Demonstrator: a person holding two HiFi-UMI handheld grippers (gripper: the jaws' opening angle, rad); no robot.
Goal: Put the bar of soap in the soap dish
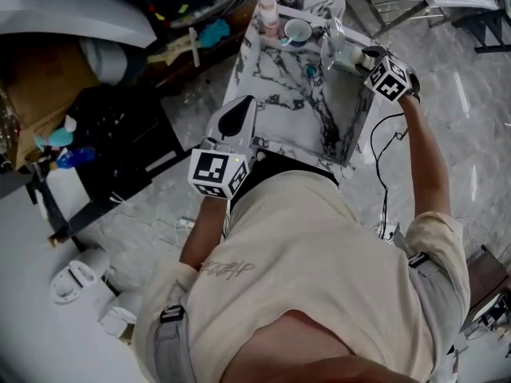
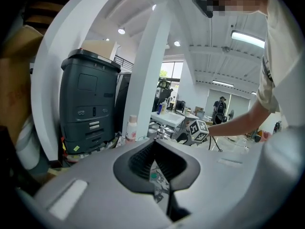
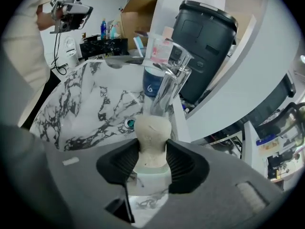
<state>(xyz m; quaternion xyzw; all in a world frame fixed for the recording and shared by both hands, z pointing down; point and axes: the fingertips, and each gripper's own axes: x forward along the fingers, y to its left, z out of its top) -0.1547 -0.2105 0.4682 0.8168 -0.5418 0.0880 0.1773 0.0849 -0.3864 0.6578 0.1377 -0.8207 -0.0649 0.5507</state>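
Note:
A cream bar of soap point(image 3: 151, 136) stands upright between the pads of my right gripper point(image 3: 152, 148), which is shut on it. Right under the soap lies a pale green soap dish point(image 3: 151, 172), partly hidden by the jaws. In the head view the right gripper point(image 1: 355, 57) points steeply down beside the chrome faucet point(image 1: 339, 50), at the far right of the marble sink point(image 1: 275, 86); the soap itself is hidden there. My left gripper point(image 1: 239, 112) hovers at the sink's near left edge, fingertips together and nothing held, looking across the basin point(image 2: 153, 144).
The faucet point(image 3: 167, 87) rises just behind the soap, with a blue cup point(image 3: 151, 87) and a pink bottle point(image 1: 268, 14) on the rim beyond it. A teal drain point(image 3: 129, 123) sits in the basin. A dark bin point(image 3: 202, 46) and clutter stand around the sink.

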